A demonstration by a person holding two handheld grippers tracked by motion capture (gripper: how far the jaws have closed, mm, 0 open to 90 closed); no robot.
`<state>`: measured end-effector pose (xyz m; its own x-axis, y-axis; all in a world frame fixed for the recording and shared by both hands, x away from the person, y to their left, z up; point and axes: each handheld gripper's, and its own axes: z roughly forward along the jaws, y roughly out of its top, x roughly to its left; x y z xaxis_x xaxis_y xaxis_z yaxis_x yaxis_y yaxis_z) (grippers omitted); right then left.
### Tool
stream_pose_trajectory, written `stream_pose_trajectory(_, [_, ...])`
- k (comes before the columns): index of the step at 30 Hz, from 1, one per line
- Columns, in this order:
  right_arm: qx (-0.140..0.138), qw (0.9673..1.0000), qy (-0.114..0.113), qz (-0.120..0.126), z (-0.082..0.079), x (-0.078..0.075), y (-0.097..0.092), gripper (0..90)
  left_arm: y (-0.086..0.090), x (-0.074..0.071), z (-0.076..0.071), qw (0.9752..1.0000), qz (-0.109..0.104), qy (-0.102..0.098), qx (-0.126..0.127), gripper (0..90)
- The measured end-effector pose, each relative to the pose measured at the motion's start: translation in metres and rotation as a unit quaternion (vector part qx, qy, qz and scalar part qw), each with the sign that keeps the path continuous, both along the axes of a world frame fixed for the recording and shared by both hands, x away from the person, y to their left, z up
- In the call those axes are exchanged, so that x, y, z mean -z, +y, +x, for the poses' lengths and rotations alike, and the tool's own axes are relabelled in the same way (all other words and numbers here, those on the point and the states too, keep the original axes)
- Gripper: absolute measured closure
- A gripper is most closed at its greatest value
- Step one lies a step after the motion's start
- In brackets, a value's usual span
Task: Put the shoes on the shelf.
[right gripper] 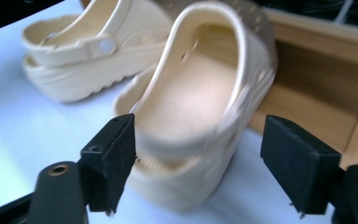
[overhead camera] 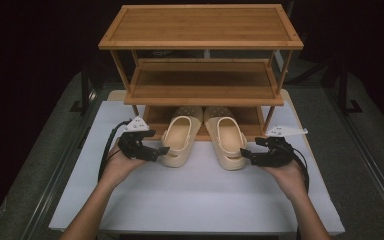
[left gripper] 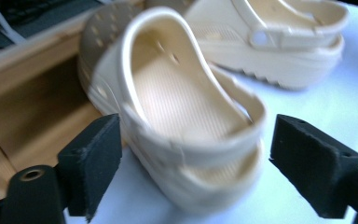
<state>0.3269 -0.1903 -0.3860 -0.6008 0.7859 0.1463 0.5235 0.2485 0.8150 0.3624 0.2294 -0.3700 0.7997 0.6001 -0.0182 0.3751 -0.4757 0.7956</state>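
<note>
Two cream clogs lie side by side on the white table, toes tucked under the bottom shelf of a wooden rack [overhead camera: 200, 42] and heels toward the person. My left gripper [overhead camera: 159, 152] is at the heel of the left clog [overhead camera: 180, 140]. In the left gripper view its jaws [left gripper: 203, 158] stand open on either side of that clog's heel [left gripper: 186, 121], with the pads not pressing on it. My right gripper [overhead camera: 245, 156] is at the heel of the right clog [overhead camera: 226, 140]. It stands open [right gripper: 204, 161] around that heel [right gripper: 200, 93].
The rack has three shelves and stands at the far side of the white table top [overhead camera: 195, 195]. Its legs flank the clogs. Bare table surface lies between the clogs and the near edge. Dark floor surrounds the table.
</note>
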Motion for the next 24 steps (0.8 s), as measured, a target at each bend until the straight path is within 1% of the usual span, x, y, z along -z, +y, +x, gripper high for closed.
stream_pose_trajectory(1, [-0.003, 1.0000, 0.004, 0.000, -0.003, 0.002, -0.001, 20.3, 0.002, 0.003, -0.003, 1.0000, 0.002, 0.002, 0.001, 12.4])
stream_pose_trajectory(2, [-0.006, 0.9999, 0.010, -0.002, -0.006, 0.005, -0.002, 18.2, 0.004, 0.012, -0.009, 1.0000, 0.005, 0.007, -0.004, 10.7])
stream_pose_trajectory(3, [-0.012, 0.9998, 0.018, -0.001, -0.009, 0.008, -0.003, 16.5, 0.006, 0.015, -0.010, 0.9999, 0.008, 0.008, -0.005, 8.2])
stream_pose_trajectory(4, [-0.013, 0.9997, 0.021, 0.000, -0.010, 0.011, -0.003, 15.0, 0.006, 0.015, -0.010, 0.9999, 0.008, 0.008, -0.005, 8.1])
stream_pose_trajectory(5, [-0.013, 0.9997, 0.021, 0.000, -0.010, 0.011, -0.003, 15.0, 0.006, 0.019, -0.010, 0.9999, 0.008, 0.012, -0.003, 8.1])
stream_pose_trajectory(6, [-0.017, 0.9995, 0.026, -0.001, -0.011, 0.014, -0.003, 13.5, 0.007, 0.024, -0.010, 0.9998, 0.007, 0.016, -0.004, 8.0])
stream_pose_trajectory(7, [-0.025, 0.9992, 0.030, -0.004, -0.011, 0.021, -0.001, 13.0, 0.006, 0.028, -0.009, 0.9997, 0.010, 0.023, -0.004, 2.4])
stream_pose_trajectory(8, [-0.029, 0.9990, 0.034, -0.006, -0.010, 0.026, 0.000, 12.3, 0.002, 0.035, -0.007, 0.9994, 0.019, 0.030, 0.004, 2.1])
stream_pose_trajectory(9, [-0.034, 0.9986, 0.040, -0.007, -0.008, 0.030, 0.002, 11.5, 0.000, 0.038, -0.007, 0.9992, 0.023, 0.032, 0.006, 2.1])
stream_pose_trajectory(10, [-0.034, 0.9986, 0.040, -0.007, -0.008, 0.030, 0.002, 11.5, 0.000, 0.038, -0.007, 0.9992, 0.023, 0.032, 0.006, 1.5])
stream_pose_trajectory(11, [-0.038, 0.9984, 0.041, -0.010, -0.007, 0.034, 0.004, 11.3, -0.002, 0.041, -0.006, 0.9991, 0.026, 0.032, 0.009, 1.5])
stream_pose_trajectory(12, [-0.052, 0.9974, 0.047, -0.017, -0.003, 0.043, 0.008, 9.3, -0.006, 0.047, -0.003, 0.9985, 0.040, 0.036, 0.013, 0.0])
stream_pose_trajectory(13, [-0.053, 0.9972, 0.048, -0.022, -0.002, 0.045, 0.009, 9.2, -0.006, 0.047, -0.003, 0.9985, 0.040, 0.036, 0.013, 0.0])
stream_pose_trajectory(14, [-0.058, 0.9968, 0.050, -0.025, -0.001, 0.048, 0.010, 9.2, -0.009, 0.052, -0.001, 0.9985, 0.037, 0.037, 0.015, 0.0])
stream_pose_trajectory(17, [-0.063, 0.9965, 0.049, -0.024, 0.002, 0.051, 0.013, 9.2, -0.013, 0.056, 0.002, 0.9985, 0.036, 0.037, 0.018, 0.0])
stream_pose_trajectory(18, [-0.068, 0.9960, 0.052, -0.025, 0.005, 0.053, 0.015, 9.2, -0.016, 0.060, 0.003, 0.9983, 0.041, 0.037, 0.018, 0.0])
stream_pose_trajectory(19, [-0.068, 0.9960, 0.052, -0.025, 0.005, 0.053, 0.015, 9.2, -0.016, 0.060, 0.003, 0.9983, 0.041, 0.037, 0.018, 0.0])
stream_pose_trajectory(20, [-0.071, 0.9956, 0.055, -0.027, 0.007, 0.056, 0.018, 9.2, -0.019, 0.063, 0.005, 0.9979, 0.045, 0.040, 0.020, 0.0])
stream_pose_trajectory(21, [-0.071, 0.9955, 0.054, -0.031, 0.008, 0.056, 0.019, 9.2, -0.020, 0.065, 0.006, 0.9980, 0.045, 0.040, 0.018, 0.0])
stream_pose_trajectory(24, [-0.070, 0.9956, 0.055, -0.030, 0.011, 0.058, 0.021, 9.4, -0.020, 0.067, 0.008, 0.9978, 0.048, 0.040, 0.021, 0.0])
